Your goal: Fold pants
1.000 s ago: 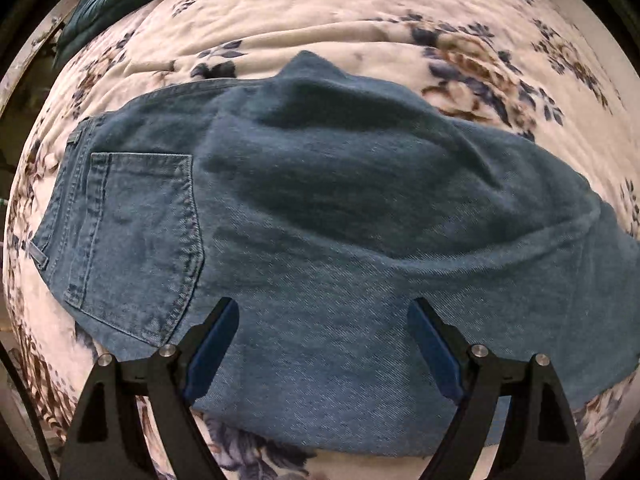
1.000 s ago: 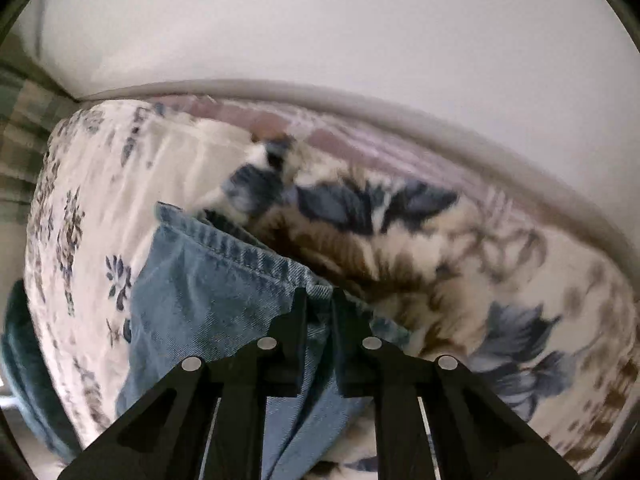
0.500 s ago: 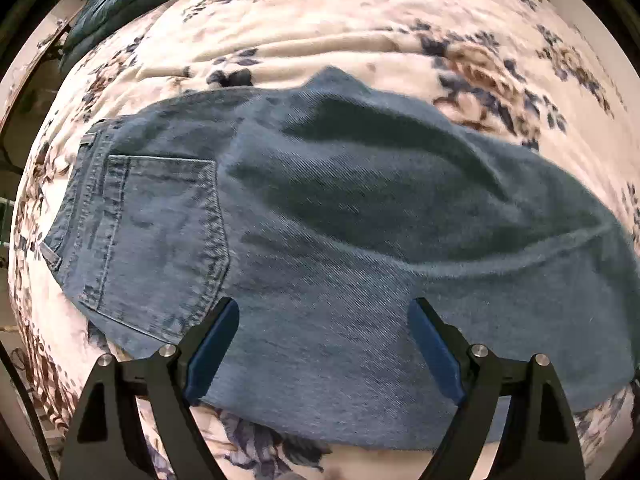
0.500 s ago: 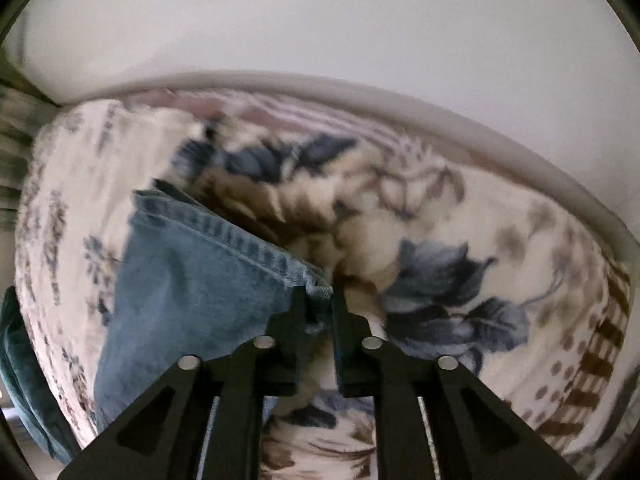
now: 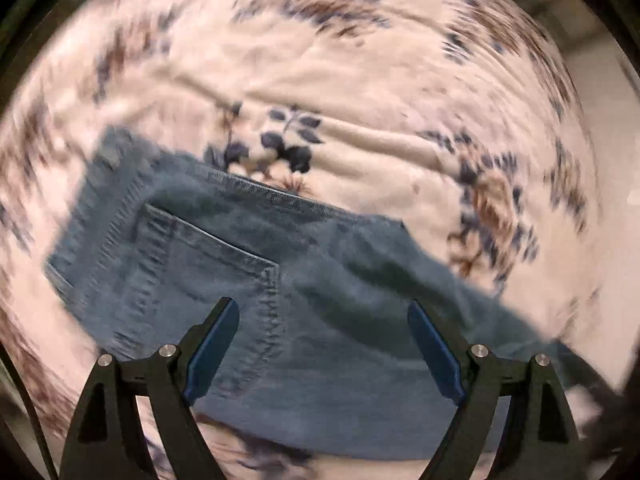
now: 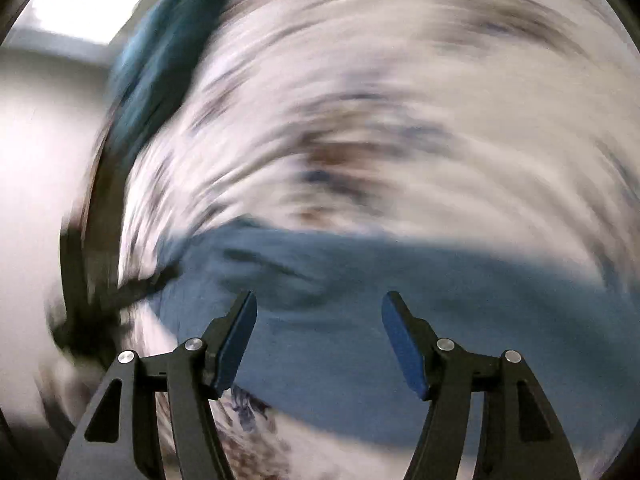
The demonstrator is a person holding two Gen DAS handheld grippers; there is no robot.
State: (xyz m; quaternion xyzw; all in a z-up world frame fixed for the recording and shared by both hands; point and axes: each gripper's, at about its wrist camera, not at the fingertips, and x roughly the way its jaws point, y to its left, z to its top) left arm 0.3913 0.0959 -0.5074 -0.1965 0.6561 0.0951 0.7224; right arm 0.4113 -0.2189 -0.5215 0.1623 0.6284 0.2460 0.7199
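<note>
- The bed, under a cream floral blanket [image 5: 360, 92], fills both wrist views and carries everything; the right wrist view is badly smeared by motion blur, so fine detail there cannot be read.
- The jeans [image 5: 320, 340] lie flat on the blanket as a folded blue denim band. In the left wrist view their long axis runs from the far left down to the near right.
- The waistband end, with the back pocket [image 5: 200, 276], points to the left; the legs trail away to the right, past the edge of that view.
- A darker teal garment [image 6: 160, 68] sits at the far left of the bed in the right wrist view, well apart from the jeans.
- The left tool [image 5: 324, 344] hangs over the seat of the jeans, just right of the pocket, its jaws wide apart and nothing between the pads. It looks the nearer one to the waistband.
- The right tool [image 6: 320, 336] is over plain denim, further along the legs by my reading. Its jaws are opening and the pads press on no cloth.
- My judgement: the next fold turns on the long axis, bringing one end over toward the other.
</note>
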